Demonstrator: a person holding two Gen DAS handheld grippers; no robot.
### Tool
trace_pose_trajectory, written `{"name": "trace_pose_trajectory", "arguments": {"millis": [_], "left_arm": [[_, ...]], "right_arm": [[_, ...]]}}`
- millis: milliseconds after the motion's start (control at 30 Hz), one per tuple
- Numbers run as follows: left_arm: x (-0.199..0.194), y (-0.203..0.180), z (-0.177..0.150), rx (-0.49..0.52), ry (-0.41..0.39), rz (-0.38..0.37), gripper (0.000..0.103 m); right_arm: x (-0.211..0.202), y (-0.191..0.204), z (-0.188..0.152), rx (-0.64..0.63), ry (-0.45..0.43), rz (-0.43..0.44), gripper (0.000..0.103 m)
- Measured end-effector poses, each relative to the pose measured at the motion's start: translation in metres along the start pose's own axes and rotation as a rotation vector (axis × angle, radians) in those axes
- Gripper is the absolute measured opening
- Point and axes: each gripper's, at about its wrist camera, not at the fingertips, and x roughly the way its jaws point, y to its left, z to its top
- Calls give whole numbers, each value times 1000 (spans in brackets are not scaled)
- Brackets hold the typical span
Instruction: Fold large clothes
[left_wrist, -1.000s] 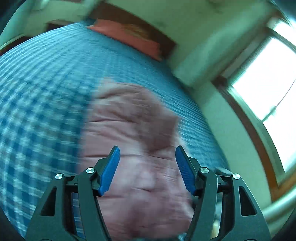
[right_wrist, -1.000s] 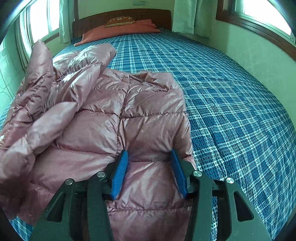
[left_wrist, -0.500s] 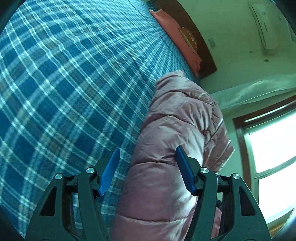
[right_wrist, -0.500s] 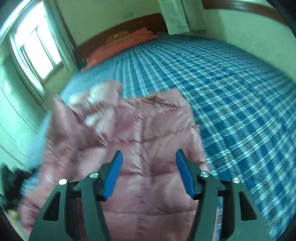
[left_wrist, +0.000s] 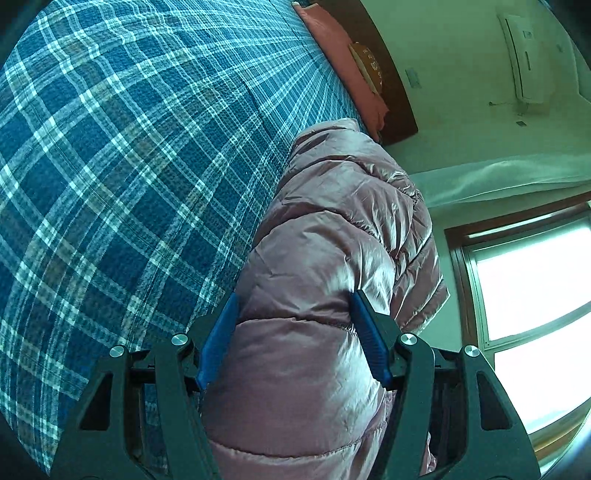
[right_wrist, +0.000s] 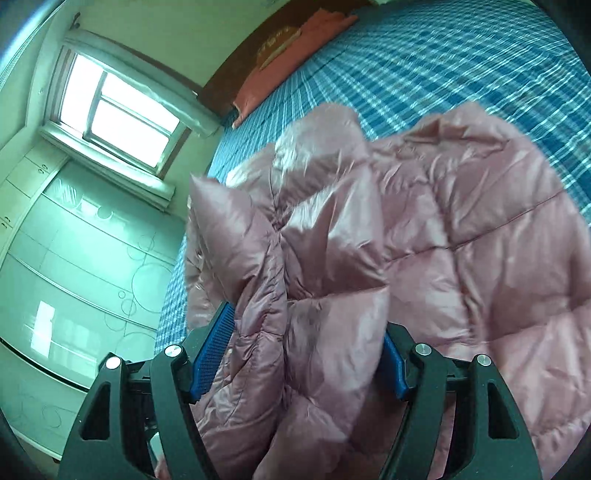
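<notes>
A shiny pink quilted down jacket (left_wrist: 332, 258) lies on the blue plaid bed. In the left wrist view my left gripper (left_wrist: 293, 306) is wide open, its blue pads on either side of a puffy part of the jacket, not squeezing it. In the right wrist view the jacket (right_wrist: 443, 240) is bunched and lifted toward the camera. My right gripper (right_wrist: 306, 332) is also wide open, with thick folds of the jacket between its pads; the right pad is partly hidden by fabric.
The blue plaid bedspread (left_wrist: 129, 166) fills the left of the left wrist view. A salmon pillow (right_wrist: 295, 48) and dark wooden headboard (left_wrist: 391, 92) are at the far end. A window (right_wrist: 118, 110) and pale wardrobe doors (right_wrist: 74, 277) stand beside the bed.
Both grippers have swung and tilted. The right one moved in so jacket folds now sit between its pads; the left one came closer around the jacket's puffy part. Both stay open.
</notes>
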Motion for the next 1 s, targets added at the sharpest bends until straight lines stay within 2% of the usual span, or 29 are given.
{"name": "trace_pose_trajectory", "arguments": {"millis": [33,67,100,133,233,333,500,667,767,867,900,933,967,1000], "left_arm": [[0,1,0,-3,1,-2,62],[-1,1,0,-7,1,-3,62],[0,0,0,-10,2,-4,62],[0,-1,0,-11,2,-6,62],[-1,-5,-1,-17,6,-18,62],[-3,-17,-3,-8,4,-49,62],[7,-39,-10,48,23,-70,63],[27,-42,-28,36,61,-70,63],[35,-42,-41,29,69,-73,63],[34,-39,-49,22,48,-65,63],[32,-38,-51,18,39,-65,63],[30,-37,-52,15,34,-68,63],[27,-35,-54,10,29,-74,63],[23,-33,-56,1,24,-84,63]], "right_arm": [[3,1,-2,-1,2,0,49],[6,0,-2,-2,11,10,40],[8,1,-3,2,7,24,27],[5,2,-3,-3,0,25,20],[-11,10,-1,-52,-65,7,13],[-36,11,3,-74,-133,-11,12],[-66,-16,16,-55,-179,-48,12],[-78,-76,17,44,-179,-99,12],[-80,-103,13,118,-152,-43,13],[-90,-105,10,134,-150,-18,19],[-96,-102,7,133,-154,-21,25],[-101,-101,4,138,-158,-17,39],[-107,-101,2,150,-166,-8,49],[-115,-100,-3,163,-177,4,66]]}}
